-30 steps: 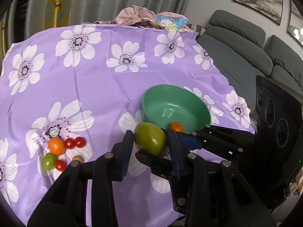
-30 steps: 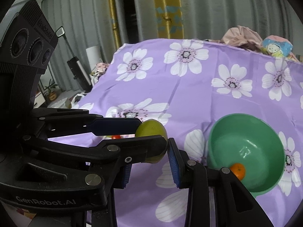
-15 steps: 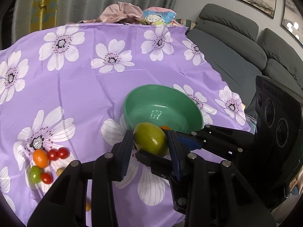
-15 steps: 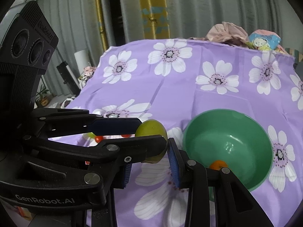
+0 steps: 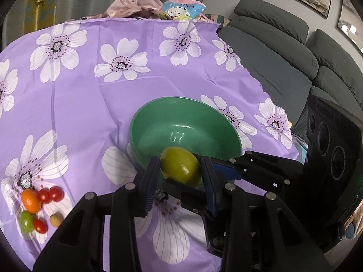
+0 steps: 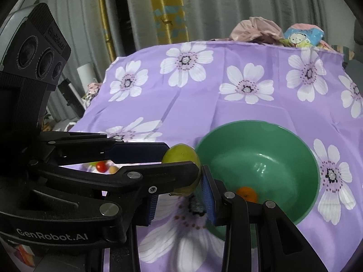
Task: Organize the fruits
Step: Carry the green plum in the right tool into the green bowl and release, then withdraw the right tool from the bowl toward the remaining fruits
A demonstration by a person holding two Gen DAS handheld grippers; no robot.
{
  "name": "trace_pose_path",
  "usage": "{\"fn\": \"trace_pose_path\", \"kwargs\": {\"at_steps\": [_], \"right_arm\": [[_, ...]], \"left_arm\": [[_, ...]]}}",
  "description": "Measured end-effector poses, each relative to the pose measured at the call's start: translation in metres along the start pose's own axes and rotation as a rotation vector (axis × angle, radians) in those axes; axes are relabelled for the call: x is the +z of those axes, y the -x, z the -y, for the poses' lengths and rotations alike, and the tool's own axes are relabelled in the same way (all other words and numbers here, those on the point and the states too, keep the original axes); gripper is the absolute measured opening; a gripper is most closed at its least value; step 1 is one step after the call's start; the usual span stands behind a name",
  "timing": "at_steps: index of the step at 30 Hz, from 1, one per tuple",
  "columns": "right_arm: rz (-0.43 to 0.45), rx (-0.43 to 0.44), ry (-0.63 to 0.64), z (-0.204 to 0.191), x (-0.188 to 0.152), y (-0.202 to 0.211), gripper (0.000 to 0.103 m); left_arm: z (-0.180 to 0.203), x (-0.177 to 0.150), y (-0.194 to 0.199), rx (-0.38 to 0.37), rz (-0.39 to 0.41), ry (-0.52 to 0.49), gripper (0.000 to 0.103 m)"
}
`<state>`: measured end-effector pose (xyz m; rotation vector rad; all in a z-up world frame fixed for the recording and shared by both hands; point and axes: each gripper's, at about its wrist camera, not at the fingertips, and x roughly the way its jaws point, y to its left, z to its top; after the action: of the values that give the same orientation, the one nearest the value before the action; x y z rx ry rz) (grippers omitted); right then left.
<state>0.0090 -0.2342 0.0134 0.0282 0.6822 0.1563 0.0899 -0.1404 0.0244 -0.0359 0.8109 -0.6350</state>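
Observation:
A yellow-green fruit [image 5: 180,166] hangs just above the near rim of the green bowl [image 5: 181,100]. Both grippers clamp it crosswise. My left gripper [image 5: 180,170] is shut on its sides, and the right gripper's fingers [image 5: 229,170] reach in from the right. In the right wrist view the fruit [image 6: 181,155] sits at the bowl's [image 6: 261,122] left rim. There my right gripper [image 6: 180,188] is shut on it, under the left gripper's fingers [image 6: 140,151]. A small orange [image 6: 246,193] lies inside the bowl. More small fruits wait at the left: an orange one [image 5: 30,200], red tomatoes [image 5: 50,195] and a green one [image 5: 26,221].
A purple flowered cloth [image 5: 90,95] covers the table. Crumpled clothes [image 5: 133,2] and a cartoon pouch [image 5: 181,9] lie at the far edge. A grey sofa [image 5: 283,68] stands close beyond the table's right edge. Curtains [image 6: 204,6] hang behind.
Both grippers have carried the fruit together toward the bowl, which now lies right under and behind it. The pile of small fruits has slid toward the left edge of the left wrist view.

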Motion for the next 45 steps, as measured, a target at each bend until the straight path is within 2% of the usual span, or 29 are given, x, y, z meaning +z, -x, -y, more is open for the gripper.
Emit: {"fn": "trace_pose_path", "kwargs": {"at_steps": [14,24,32,35,37,38,45], "right_arm": [[-0.060,-0.067,-0.067,0.041,-0.002,-0.032,0.037],[-0.104,-0.090,-0.085,0.048,-0.005,-0.046,0.037],[-0.152,-0.103,-0.090,0.049,-0.012,-0.056,0.037],[-0.156,-0.098,-0.095,0.049,-0.013,-0.055,0.037],[-0.152,-0.099,-0.097,0.048,-0.013,-0.052,0.037],[-0.149,-0.099,-0.094,0.047,-0.013,-0.050,0.037],[-0.143,-0.123,-0.074,0.038,-0.014,-0.040,0.040]], "left_arm": [[-0.011,0.016,-0.058,-0.065,-0.084,0.042,0.037],[-0.020,0.016,-0.078,-0.088,-0.122,0.079,0.037],[-0.022,0.010,-0.089,-0.071,-0.163,0.090,0.037],[-0.020,0.010,-0.086,-0.069,-0.165,0.081,0.040],[-0.020,0.010,-0.083,-0.060,-0.160,0.083,0.053],[-0.021,0.010,-0.083,-0.056,-0.159,0.085,0.055],[-0.027,0.010,-0.058,-0.012,-0.103,0.107,0.058]]}}
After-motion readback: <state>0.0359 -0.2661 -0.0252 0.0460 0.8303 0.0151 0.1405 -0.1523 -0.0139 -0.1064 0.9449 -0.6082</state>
